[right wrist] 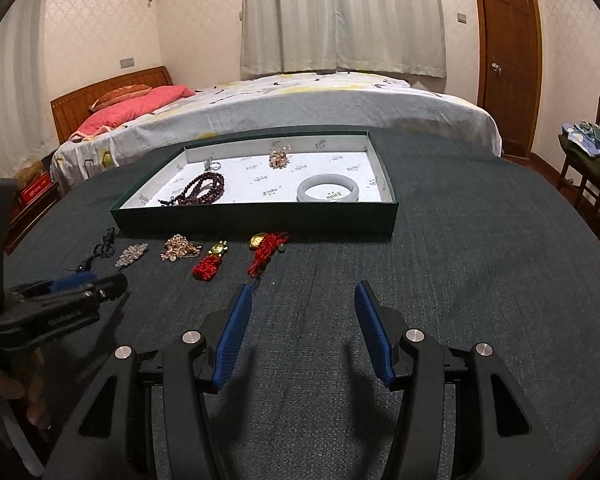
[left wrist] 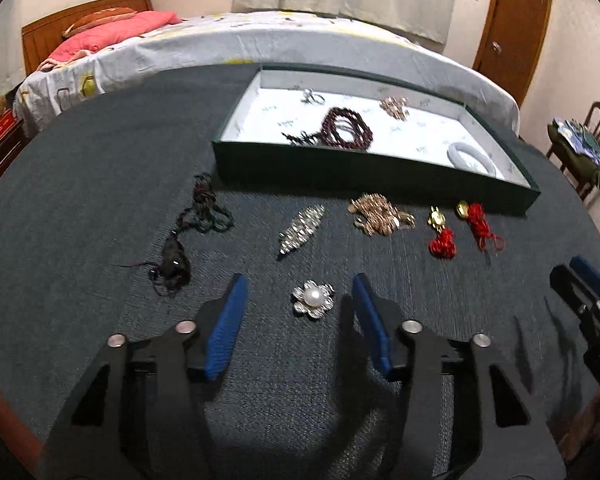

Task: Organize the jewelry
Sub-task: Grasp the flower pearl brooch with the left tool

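A green tray [left wrist: 340, 168] with a white lining holds a dark red bead bracelet [left wrist: 350, 130], a pale bangle [left wrist: 471, 156], a silver ring [left wrist: 313, 97] and a gold piece [left wrist: 394, 106]. On the dark cloth before it lie a black cord [left wrist: 204, 212], a crystal clip [left wrist: 302, 228], a gold chain [left wrist: 380, 214] and two red-tasselled charms [left wrist: 442, 236] [left wrist: 480, 224]. My left gripper [left wrist: 298, 292] is open, its fingers on either side of a pearl flower brooch [left wrist: 313, 299]. My right gripper [right wrist: 302, 300] is open and empty over bare cloth, right of the charms [right wrist: 268, 252].
The round table [right wrist: 480, 280] is covered in dark cloth. A bed [right wrist: 300, 108] stands behind it, a wooden door [right wrist: 508, 56] at the back right and a chair with clothes [right wrist: 592, 156] to the right. The left gripper also shows in the right wrist view [right wrist: 112, 286].
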The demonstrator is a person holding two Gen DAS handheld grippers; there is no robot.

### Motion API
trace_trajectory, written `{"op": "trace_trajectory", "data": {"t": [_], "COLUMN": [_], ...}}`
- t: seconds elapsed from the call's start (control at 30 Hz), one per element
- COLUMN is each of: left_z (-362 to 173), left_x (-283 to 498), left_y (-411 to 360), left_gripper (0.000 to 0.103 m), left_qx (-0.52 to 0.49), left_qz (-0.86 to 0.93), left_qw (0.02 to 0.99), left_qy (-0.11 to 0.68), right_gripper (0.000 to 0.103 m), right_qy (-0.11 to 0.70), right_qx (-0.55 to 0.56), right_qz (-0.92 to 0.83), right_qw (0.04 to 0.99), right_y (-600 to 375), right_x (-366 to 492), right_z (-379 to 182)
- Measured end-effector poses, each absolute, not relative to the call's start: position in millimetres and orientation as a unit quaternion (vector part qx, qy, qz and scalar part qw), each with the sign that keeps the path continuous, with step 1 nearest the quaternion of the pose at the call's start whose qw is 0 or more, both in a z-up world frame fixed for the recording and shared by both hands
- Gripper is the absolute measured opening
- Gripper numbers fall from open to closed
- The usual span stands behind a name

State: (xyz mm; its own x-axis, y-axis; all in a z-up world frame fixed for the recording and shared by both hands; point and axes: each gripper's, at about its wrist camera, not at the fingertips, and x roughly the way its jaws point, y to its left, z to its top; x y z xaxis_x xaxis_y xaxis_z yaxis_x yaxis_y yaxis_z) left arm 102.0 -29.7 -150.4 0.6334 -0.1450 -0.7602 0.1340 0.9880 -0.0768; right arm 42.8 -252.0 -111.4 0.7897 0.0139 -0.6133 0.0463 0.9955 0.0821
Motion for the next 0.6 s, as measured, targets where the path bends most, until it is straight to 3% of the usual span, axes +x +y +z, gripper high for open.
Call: {"op": "trace_trajectory", "data": {"t": [0.1,0.3,0.6], "left_z": [-151.1,-151.0,-149.3], "left_x": [101.0,97.4,93.9], "left_y": [-33.3,-36.0,-35.7], "left_gripper": [0.045,0.021,0.021], "left_qx": [0.002,0.014,0.015], "left_qz": [-0.082,-0.090,-0.096], "left_qw": [0.905,0.907,0.911], "left_qy": [0.418,0.410,0.402], "right_gripper": [0.053,0.053,0.053], "right_qy": [0.325,0.325,0.325], "right_qx": [0.049,0.050,0.049], "right_qz": [-0.009,-0.010,-0.010], "right_qw": [0.945,0.944,0.944], "right_y": [-252.8,-252.8,-252.4], "right_x": [42.4,42.2,41.3], "right_z": [-112.2,-112.6,-112.1]}}
